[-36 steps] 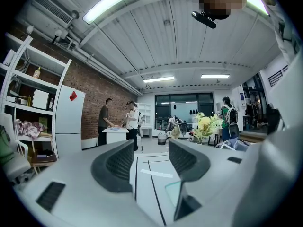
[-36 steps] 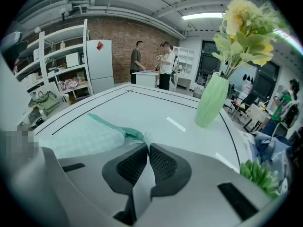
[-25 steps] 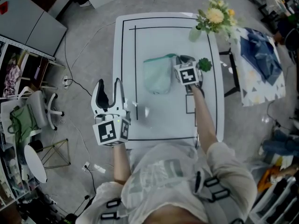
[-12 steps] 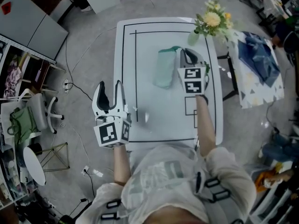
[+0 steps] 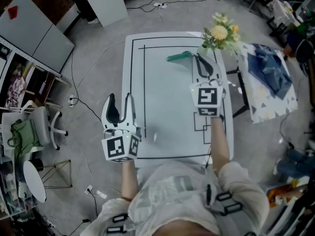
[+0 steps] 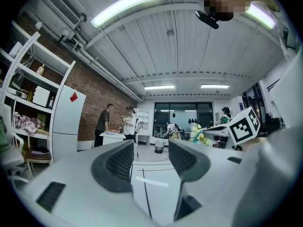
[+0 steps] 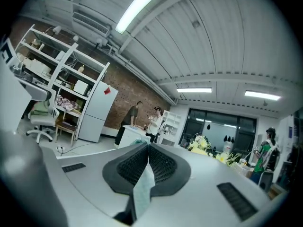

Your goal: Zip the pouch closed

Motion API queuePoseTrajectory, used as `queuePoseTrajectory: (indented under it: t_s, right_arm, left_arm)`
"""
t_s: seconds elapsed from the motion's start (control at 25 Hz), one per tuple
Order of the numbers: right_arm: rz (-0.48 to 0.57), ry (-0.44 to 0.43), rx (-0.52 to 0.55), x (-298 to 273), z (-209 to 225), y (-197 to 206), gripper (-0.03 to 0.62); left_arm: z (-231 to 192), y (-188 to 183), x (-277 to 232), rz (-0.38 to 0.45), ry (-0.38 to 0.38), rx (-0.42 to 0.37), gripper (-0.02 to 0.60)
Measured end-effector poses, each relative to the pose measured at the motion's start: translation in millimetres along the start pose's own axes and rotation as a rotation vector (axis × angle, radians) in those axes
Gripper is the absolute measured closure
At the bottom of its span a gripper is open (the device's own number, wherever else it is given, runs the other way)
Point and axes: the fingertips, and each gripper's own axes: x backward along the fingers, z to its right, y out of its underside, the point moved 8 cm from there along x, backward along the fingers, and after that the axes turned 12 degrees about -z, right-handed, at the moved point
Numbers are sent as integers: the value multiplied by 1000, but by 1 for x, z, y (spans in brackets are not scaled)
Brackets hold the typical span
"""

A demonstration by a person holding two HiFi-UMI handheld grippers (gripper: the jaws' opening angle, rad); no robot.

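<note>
The right gripper (image 5: 197, 58), held in the person's right hand over the far right part of the table, has its jaws pressed together on a fold of the pale green pouch (image 5: 179, 56). In the right gripper view the two dark ribbed pads meet with only the thin green fabric (image 7: 142, 188) sandwiched between them, and the cloth hangs down below the pads. From overhead the pouch shows edge-on, as a narrow green strip running left from the jaw tips, near the far edge of the table. The left gripper (image 5: 119, 98) is held by the other hand at the table's near left edge, well apart from the pouch. Its jaws stand wide, and the left gripper view (image 6: 151, 160) shows nothing between its pads, only the white tabletop beyond. The table (image 5: 167, 107) is white with a black rectangle drawn on its top. A bunch of yellow and white flowers (image 5: 220, 32) sits at its far right corner, just beside the right gripper. To the right of the table, a blue cloth (image 5: 269, 70) lies over a patterned surface. To the left there is grey floor with trailing cables, and an office chair (image 5: 44, 119) near metal shelving. Across the room, two people (image 7: 135, 115) stand at a white counter in front of a brick wall.
</note>
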Motion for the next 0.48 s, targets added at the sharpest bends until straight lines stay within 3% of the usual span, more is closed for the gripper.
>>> queuePoseTrajectory:
  t_s: [0.2,0.48]
  right_arm:
    - [97,19,128,24,-11,-22,580]
    - [155,50,265,55,-40,-36,580]
  left_arm:
    - [0,-8,3,30,34,56,370]
    - [4,-9,6,40,109,134,370]
